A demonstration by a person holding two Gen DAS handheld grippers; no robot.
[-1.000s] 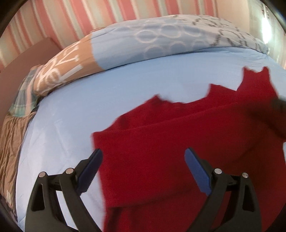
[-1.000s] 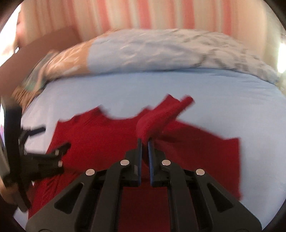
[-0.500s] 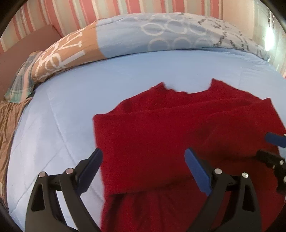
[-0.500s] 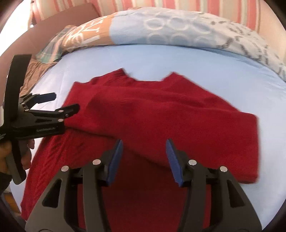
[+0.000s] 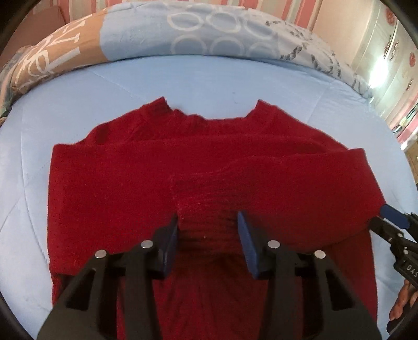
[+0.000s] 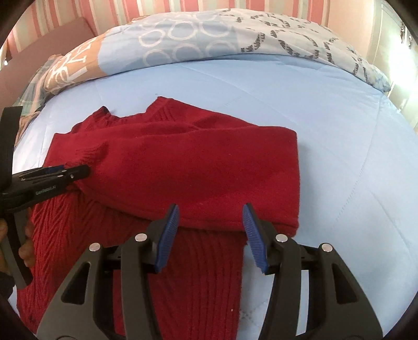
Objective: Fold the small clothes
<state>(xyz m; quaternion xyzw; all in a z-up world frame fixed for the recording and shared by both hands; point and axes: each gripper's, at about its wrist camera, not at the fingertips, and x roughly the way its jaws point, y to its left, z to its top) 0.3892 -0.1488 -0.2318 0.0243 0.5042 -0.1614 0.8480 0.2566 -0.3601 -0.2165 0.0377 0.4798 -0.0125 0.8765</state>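
Note:
A red knit sweater (image 5: 209, 167) lies flat on the light blue bed, collar away from me, with both sleeves folded across its chest. It also shows in the right wrist view (image 6: 198, 167). My left gripper (image 5: 208, 230) is open and empty, its jaws low over the middle of the sweater where the sleeve ends meet. My right gripper (image 6: 210, 222) is open and empty over the lower edge of the folded right sleeve. The left gripper also shows in the right wrist view (image 6: 78, 171) at the cuff, and the right gripper's tip shows in the left wrist view (image 5: 392, 214).
The light blue quilted bedspread (image 5: 183, 78) surrounds the sweater. A patterned blue and tan duvet (image 6: 183, 41) is bunched along the far side. A pink striped wall (image 6: 130, 13) stands behind. A hand (image 6: 24, 243) holds the left gripper's handle.
The right gripper let go of the right sleeve, which now lies folded across the chest. The left gripper has moved over the sweater's middle and its jaws have narrowed.

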